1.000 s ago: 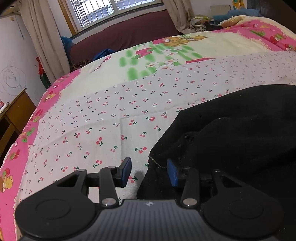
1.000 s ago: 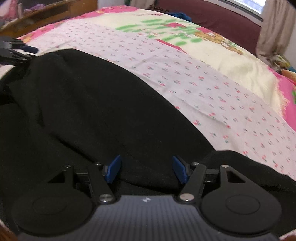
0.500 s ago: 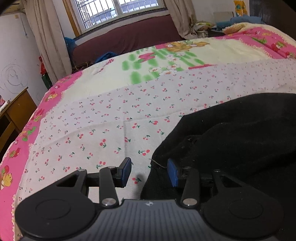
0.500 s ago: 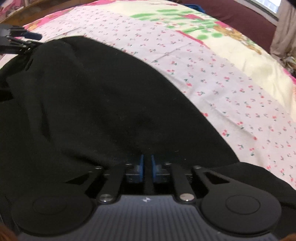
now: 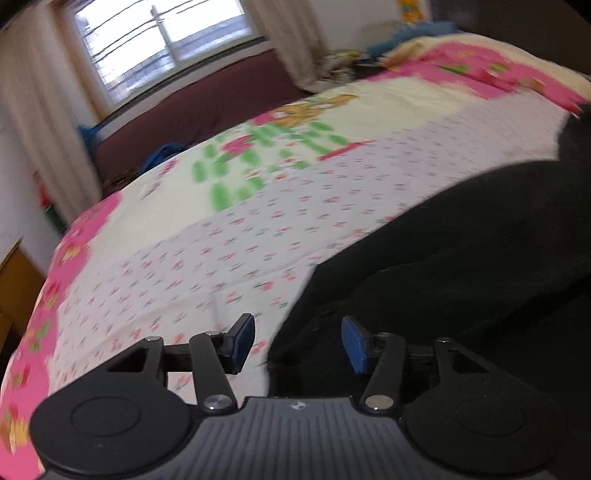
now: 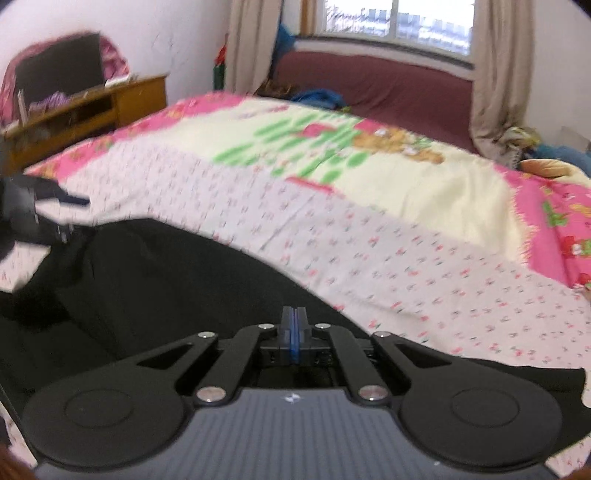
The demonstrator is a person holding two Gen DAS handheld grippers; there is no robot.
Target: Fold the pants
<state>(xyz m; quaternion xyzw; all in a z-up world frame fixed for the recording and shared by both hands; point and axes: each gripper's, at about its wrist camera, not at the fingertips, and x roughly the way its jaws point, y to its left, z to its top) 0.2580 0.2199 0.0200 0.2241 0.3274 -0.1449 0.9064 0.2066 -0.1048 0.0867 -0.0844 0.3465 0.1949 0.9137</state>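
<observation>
The black pants lie in a loose heap on the near part of the bed, on its cherry-print sheet, well short of the window at the bed's far side.

The left tongs stand released; their jaws have just been opening, with the pants' edge lying under the gap and the blue pads not pressing on it. The right tongs have just clamped together. They appear to be pinching a thin bit of the black cloth, though the dark fabric makes that hard to confirm.

The pants look soft, limp and light, probably a fleecy knit: they will sag and bunch wherever they are not held, but should not slip from rubbery pads. The best hold is likely a firm edge, at the waistband or a hem, one corner per tongs, so the cloth hangs flat and can be laid over itself.
</observation>
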